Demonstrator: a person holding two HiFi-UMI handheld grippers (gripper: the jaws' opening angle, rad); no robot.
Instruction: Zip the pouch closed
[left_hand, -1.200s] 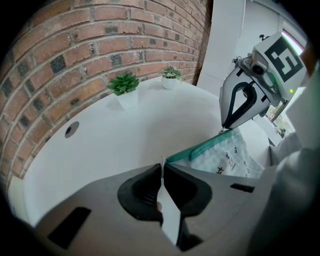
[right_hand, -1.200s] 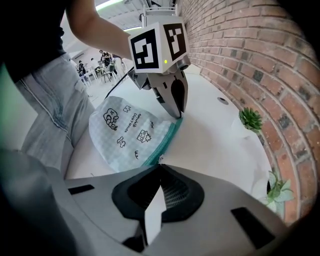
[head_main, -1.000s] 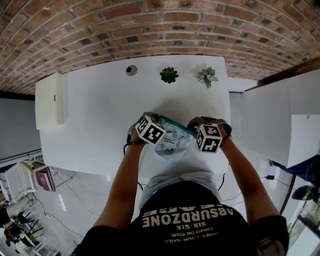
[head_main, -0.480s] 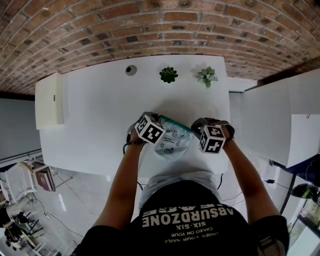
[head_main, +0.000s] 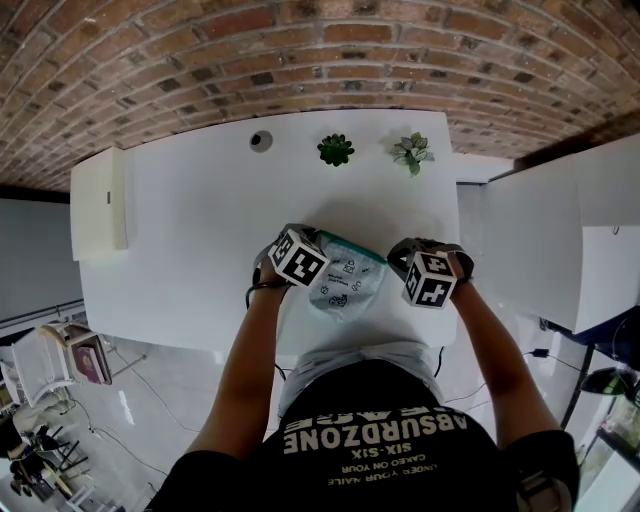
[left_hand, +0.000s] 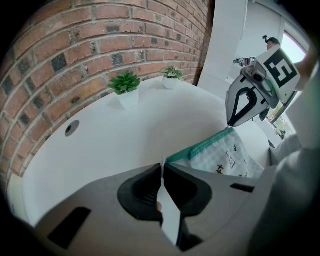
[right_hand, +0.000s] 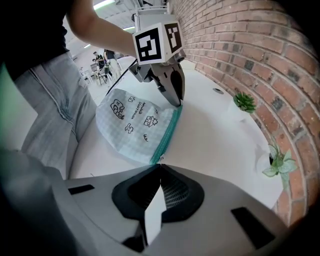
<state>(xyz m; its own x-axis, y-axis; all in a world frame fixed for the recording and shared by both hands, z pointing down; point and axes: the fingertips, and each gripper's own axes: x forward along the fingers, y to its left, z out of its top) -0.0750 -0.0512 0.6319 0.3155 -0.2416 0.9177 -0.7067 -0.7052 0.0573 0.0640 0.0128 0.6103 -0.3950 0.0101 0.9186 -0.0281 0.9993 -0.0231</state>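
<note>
A white printed pouch (head_main: 345, 283) with a teal zipper edge (right_hand: 167, 135) lies on the white table (head_main: 200, 230) in front of the person. My left gripper (left_hand: 161, 165) is shut on the pouch's corner at the zipper's far left end; a thin white strip of fabric shows between its pads. In the right gripper view the left gripper (right_hand: 178, 103) pins that end. My right gripper (right_hand: 159, 164) is shut at the zipper's other end, its tips (left_hand: 229, 125) touching the teal edge. The pull itself is hidden between the pads. The teal edge looks closed along its length.
Two small potted plants (head_main: 337, 150) (head_main: 413, 152) stand at the table's back edge by the brick wall, next to a round cable hole (head_main: 261, 140). A white box (head_main: 100, 198) sits at the table's left end. A white cabinet (head_main: 560, 230) flanks the right side.
My right gripper has slid a little to the right, away from the left one, along the zipper line. The left gripper and the pouch's corner have stayed in place.
</note>
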